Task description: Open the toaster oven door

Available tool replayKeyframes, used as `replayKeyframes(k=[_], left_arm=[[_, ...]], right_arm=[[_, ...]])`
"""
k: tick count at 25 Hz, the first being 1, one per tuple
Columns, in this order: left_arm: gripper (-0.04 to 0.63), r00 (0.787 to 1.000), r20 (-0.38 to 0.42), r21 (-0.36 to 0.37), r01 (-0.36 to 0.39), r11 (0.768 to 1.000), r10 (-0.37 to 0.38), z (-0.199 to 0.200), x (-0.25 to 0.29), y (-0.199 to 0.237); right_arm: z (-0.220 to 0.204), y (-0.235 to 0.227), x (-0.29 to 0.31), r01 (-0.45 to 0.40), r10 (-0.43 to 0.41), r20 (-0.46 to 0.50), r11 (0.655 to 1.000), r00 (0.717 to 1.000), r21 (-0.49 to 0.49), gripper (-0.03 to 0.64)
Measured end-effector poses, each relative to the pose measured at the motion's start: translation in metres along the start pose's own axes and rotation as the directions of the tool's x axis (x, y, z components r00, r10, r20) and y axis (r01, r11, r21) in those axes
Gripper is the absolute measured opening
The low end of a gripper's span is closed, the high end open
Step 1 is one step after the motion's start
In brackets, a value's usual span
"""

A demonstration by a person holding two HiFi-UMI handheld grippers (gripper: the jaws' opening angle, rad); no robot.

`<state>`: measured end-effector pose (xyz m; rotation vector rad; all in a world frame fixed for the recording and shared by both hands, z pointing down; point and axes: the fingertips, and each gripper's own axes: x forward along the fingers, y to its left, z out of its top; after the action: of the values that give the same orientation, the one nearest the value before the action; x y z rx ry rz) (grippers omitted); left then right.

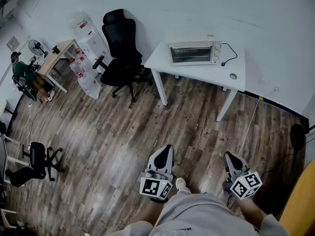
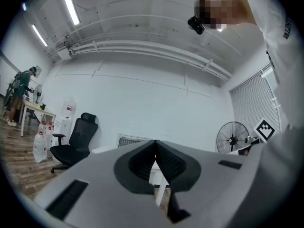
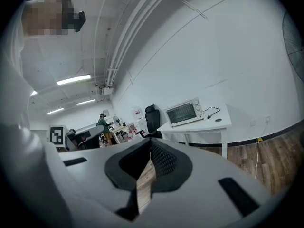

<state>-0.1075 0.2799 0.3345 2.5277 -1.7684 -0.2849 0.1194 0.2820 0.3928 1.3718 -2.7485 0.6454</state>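
I see a room with a dark wood plank floor (image 1: 113,136) and plain white walls, from above. A white table (image 1: 197,73) stands against the far wall. The toaster oven (image 1: 192,52) sits at the back edge of the tabletop, nearer its left end, with its glass door shut and facing me. Its black cord (image 1: 230,53) loops across the tabletop to the right of it, plug lying loose. A small round disc (image 1: 233,75) lies near the front right corner.

A black office chair (image 1: 120,48) stands just beside the table's left end. Further left is a wooden desk (image 1: 56,58) with a person in green (image 1: 22,73) near it. A smaller black chair (image 1: 37,159) stands at the left edge of the floor.

Both of my grippers are low in the head view, well apart from the table. The left gripper (image 1: 167,149) has its 2 jaws pressed together with nothing between them. The right gripper (image 1: 230,156) is the same, jaws fully closed and empty, pointing toward the table.
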Motion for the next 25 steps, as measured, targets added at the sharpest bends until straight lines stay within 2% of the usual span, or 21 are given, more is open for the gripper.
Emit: replayKeyframes(k=[9, 18, 25], left_arm=[[0.008, 0.999, -0.001, -0.029, 0.046, 0.999, -0.046, 0.000, 0.017, 0.049], [0.008, 0.999, -0.011, -0.049, 0.052, 0.997, -0.053, -0.005, 0.034, 0.065], [0.008, 0.999, -0.006, -0.037, 0.040, 0.998, -0.040, 0.001, 0.065, 0.072]], right_arm=[[-0.002, 0.027, 0.045, 0.027, -0.028, -0.010, 1.000, 1.000, -0.012, 0.017], [0.000, 0.027, 0.069, 0.031, -0.031, -0.020, 1.000, 0.999, -0.003, 0.017], [0.016, 0.008, 0.092, 0.018, -0.018, -0.017, 1.000, 1.000, -0.002, 0.017]])
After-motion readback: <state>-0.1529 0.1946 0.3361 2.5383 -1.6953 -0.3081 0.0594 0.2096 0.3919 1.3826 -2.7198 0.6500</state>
